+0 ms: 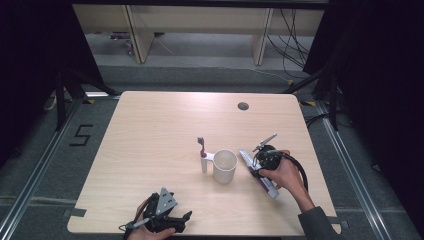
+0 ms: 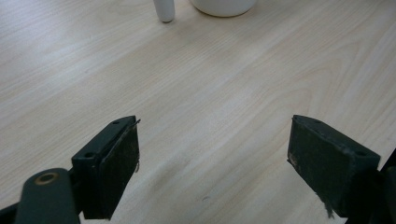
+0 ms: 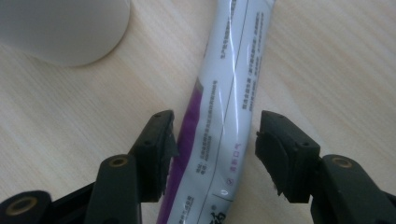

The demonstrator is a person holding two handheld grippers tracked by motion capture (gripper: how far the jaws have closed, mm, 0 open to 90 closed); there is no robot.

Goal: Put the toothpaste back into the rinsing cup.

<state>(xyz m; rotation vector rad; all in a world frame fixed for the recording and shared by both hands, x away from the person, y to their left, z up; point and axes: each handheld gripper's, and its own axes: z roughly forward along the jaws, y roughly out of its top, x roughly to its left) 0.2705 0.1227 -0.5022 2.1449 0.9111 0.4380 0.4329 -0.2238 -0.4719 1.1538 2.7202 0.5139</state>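
The step in hand looks like picking up the toothpaste tube point(image 3: 224, 107), which lies flat on the worktop point(image 1: 150, 150) at about 3 o'clock from the white cup point(image 1: 224, 166), just beside it. To do it well, the right gripper point(image 3: 212, 144) should come squarely down over the tube's middle, with a jaw on each long side, and close gently: the tube is soft and will likely flatten or squirt if squeezed hard. Gripping across the width rather than near the tail should keep it from drooping when lifted.

The right gripper stands about half open, its jaws straddling the tube; the left pad looks to be at the purple edge, while a gap shows at the other side, so it is not yet clamped. The left gripper point(image 2: 212, 154) rests wide apart at the worktop's 6 o'clock edge, holding nothing. A toothbrush point(image 1: 202, 155) stands upright at 9 o'clock from the cup.
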